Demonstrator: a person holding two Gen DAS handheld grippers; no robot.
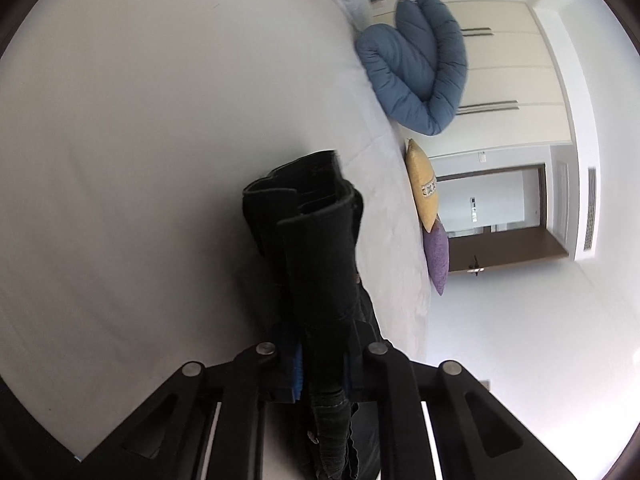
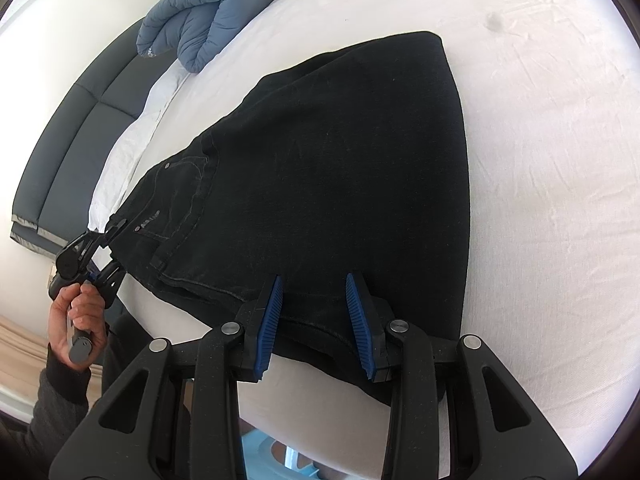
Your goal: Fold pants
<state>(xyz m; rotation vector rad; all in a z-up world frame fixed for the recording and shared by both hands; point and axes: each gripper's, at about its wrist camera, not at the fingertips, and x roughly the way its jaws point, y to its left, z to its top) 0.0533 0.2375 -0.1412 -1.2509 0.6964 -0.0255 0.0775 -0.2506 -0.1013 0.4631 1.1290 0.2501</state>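
**Black pants folded on a white bed, one tool pinching the waist**

Here, a pair of black pants (image 2: 328,184) lies folded on a bed covered by a white sheet (image 2: 540,160). The fabric spreads in a broad, flat shape, with the waistband end toward the near left edge of the bed.

The left tool (image 2: 114,246), seen from the right wrist camera, is gripped by a bare hand (image 2: 76,320) in a dark sleeve. Its fingers are pressed together on the waistband corner of the pants. In the left wrist camera, a thick bundle of black cloth (image 1: 316,240) is clamped between them and stands up in front of the lens.

The right tool (image 2: 316,316) hovers at the near edge of the pants with its blue ribbed pads (image 2: 270,320) spread apart, holding nothing.

At the far side of the bed rests a folded blue quilt (image 2: 208,12). Beside it, a yellow cushion (image 1: 422,188) and a purple cushion (image 1: 437,256) lean at the bed's edge. A dark padded headboard (image 2: 80,136) runs along the left.
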